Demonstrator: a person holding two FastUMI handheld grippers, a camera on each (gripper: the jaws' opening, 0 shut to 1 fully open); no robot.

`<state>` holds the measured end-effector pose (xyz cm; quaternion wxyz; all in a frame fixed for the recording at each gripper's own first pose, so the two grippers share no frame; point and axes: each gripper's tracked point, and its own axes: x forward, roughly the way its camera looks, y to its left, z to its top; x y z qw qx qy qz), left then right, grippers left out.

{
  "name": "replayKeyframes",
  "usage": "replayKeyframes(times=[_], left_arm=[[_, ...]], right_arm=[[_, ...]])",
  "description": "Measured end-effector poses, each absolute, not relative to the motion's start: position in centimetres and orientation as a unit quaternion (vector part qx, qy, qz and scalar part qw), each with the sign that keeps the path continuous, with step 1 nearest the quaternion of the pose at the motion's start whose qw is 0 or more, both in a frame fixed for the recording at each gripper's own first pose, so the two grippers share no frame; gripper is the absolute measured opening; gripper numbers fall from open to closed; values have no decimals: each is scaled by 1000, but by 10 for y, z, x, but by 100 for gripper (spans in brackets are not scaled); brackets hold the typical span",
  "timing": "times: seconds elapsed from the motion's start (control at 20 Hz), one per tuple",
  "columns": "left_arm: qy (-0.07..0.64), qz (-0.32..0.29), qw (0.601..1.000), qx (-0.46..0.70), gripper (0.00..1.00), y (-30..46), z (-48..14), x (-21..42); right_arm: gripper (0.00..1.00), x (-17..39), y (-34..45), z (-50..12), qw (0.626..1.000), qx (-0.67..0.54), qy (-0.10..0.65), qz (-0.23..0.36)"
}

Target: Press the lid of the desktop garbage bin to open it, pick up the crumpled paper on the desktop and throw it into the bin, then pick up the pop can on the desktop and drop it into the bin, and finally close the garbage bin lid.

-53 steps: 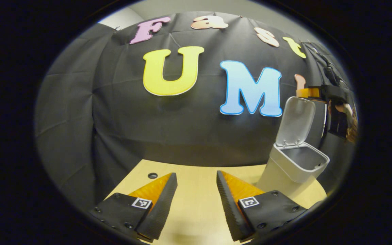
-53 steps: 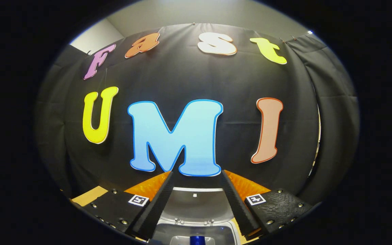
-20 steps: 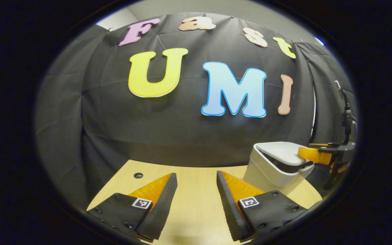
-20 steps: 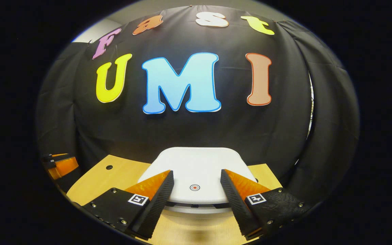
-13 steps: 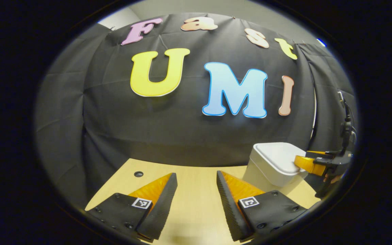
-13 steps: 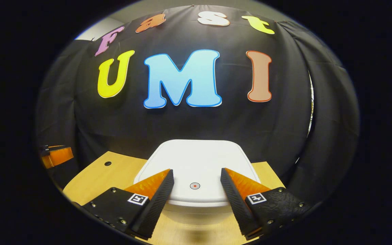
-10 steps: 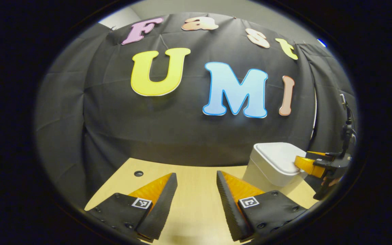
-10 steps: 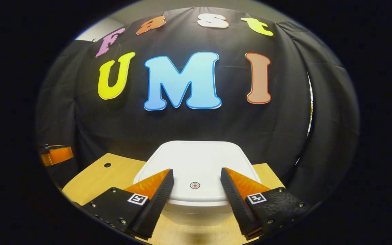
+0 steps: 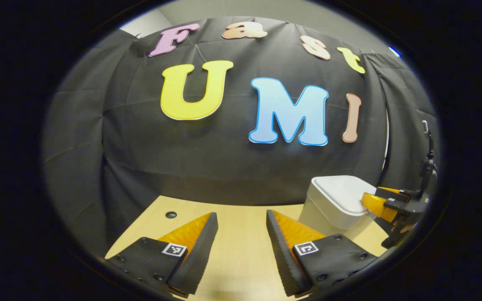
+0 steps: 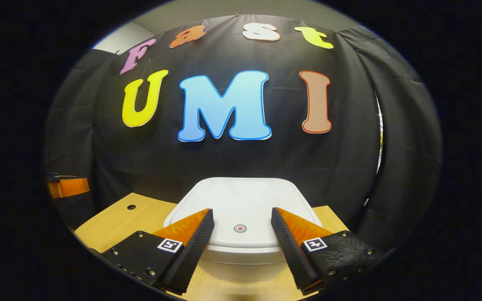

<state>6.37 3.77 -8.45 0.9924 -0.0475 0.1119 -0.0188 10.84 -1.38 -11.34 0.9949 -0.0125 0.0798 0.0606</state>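
Observation:
The white desktop bin (image 9: pixel 329 209) stands at the table's right side with its lid (image 10: pixel 245 194) down flat. A small red ring mark (image 10: pixel 239 228) sits near the lid's front edge. My right gripper (image 10: pixel 242 210) is open, its two fingers spread either side of that mark, just over the lid's front; whether they touch it I cannot tell. In the left gripper view the right gripper (image 9: pixel 385 205) shows at the lid's right edge. My left gripper (image 9: pixel 241 214) is open over bare tabletop, left of the bin, with nothing between its fingers.
The light wooden table (image 9: pixel 232 251) has a small round hole (image 9: pixel 170 214) near its back left. The black cloth wall hangs close behind the table and the bin. The left gripper (image 10: pixel 67 187) shows at the far left of the right gripper view.
The lid stood upright and open 2.6 s ago; my right gripper came down with it and it now lies shut. In the last half second the right gripper shifted only slightly. The left gripper stayed put.

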Motion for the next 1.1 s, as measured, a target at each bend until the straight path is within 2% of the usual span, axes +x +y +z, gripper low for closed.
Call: replayKeyframes(times=[0.2, 0.35, 0.5, 0.55, 0.6, 1.1], left_arm=[[101, -19, 994, -47, 80, 40, -75, 65], [86, -19, 995, -39, 77, 42, -61, 64], [69, -25, 997, -34, 80, 34, -45, 57], [63, -26, 997, -30, 77, 32, -40, 53], [59, -29, 997, -29, 80, 29, -36, 48], [37, -100, 994, 3, 78, -50, -14, -5]], right_arm=[[90, 102, -10, -108, 994, -18, 91, 61], [90, 88, -4, -89, 995, -18, 72, 60], [90, 69, 5, -67, 997, -11, 50, 65], [87, 62, 5, -60, 997, -10, 44, 64], [90, 54, 7, -53, 997, -6, 36, 63], [90, -32, -18, 2, 999, 14, -30, 17]])
